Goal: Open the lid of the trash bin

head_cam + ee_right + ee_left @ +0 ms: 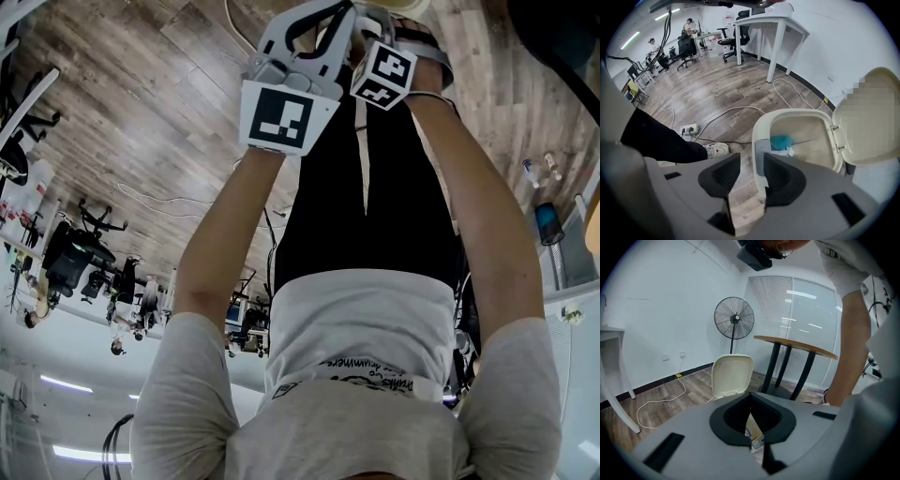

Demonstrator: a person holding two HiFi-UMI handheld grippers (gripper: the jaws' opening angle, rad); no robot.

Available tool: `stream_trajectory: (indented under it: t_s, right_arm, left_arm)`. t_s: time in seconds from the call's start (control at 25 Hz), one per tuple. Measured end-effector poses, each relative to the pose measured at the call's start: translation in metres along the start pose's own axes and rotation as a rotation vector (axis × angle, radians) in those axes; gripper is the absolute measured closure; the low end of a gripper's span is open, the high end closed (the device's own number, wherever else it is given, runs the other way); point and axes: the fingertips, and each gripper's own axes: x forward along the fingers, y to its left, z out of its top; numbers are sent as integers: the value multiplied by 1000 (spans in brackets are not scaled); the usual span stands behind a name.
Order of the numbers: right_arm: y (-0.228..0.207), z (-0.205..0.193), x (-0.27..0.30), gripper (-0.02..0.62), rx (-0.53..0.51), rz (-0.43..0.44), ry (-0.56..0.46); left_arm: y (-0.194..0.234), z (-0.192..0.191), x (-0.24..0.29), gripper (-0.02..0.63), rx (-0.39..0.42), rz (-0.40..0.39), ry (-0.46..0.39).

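Cream plastic, the lid (732,375) of the trash bin (764,123) already stands swung up and back on its hinge, so the opening looks done. The left gripper (750,393) has its jaws clenched on nothing and is aimed toward the bin. The right gripper (752,164) hangs over the front rim beside the grey latch (761,149), jaws released and apart; only drawing away seems left

Cream trash bin (761,123) standing on wooden floor (717,89), hinged lid (862,140) swung open, tipped back upright; teal rubbish (782,141) inside.
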Motion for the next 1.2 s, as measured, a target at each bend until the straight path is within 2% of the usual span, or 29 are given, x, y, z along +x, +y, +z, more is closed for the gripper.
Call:
stream_trajectory:
  t_s: [0.72, 1.2]
  right_arm:
    - [-36, -3, -53, 479, 122, -68, -81]
    - [-61, -10, -109, 499, 200, -112, -139]
  left_arm:
    - [-12, 31, -4, 591, 47, -13, -10]
    - [-21, 69, -13, 591, 54, -15, -30]
